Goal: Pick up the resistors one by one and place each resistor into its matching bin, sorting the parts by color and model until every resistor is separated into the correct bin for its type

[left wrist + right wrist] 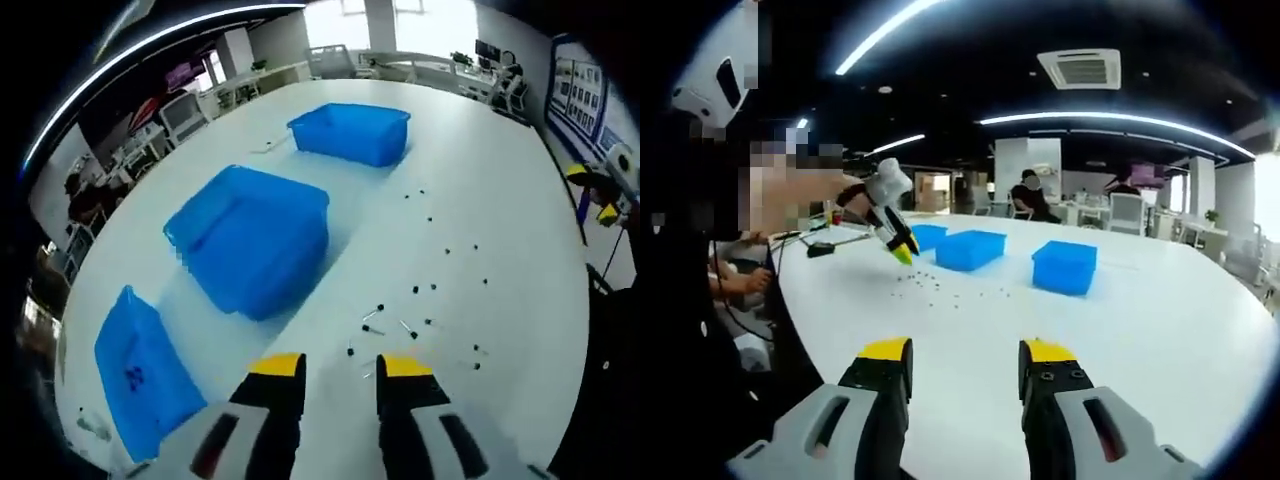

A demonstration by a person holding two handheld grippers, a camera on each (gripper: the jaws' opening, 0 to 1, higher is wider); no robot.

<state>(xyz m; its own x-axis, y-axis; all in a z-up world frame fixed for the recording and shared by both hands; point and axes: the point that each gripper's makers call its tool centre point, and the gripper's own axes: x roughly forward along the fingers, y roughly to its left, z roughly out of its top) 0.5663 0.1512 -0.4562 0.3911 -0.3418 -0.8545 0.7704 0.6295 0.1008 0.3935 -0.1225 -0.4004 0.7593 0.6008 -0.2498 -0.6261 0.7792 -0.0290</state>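
Small dark resistors lie scattered on the white table, just ahead and to the right of my left gripper. Its yellow-tipped jaws stand open with nothing between them. Three blue bins stand in a row to the left: a far one, a middle one and a near one. My right gripper is open and empty, low over bare table. From there I see the left gripper hanging above the resistors, with the bins beyond.
A person stands at the table's left edge in the right gripper view. A black object with cables lies near that edge. Office chairs and desks ring the table. Seated people are in the background.
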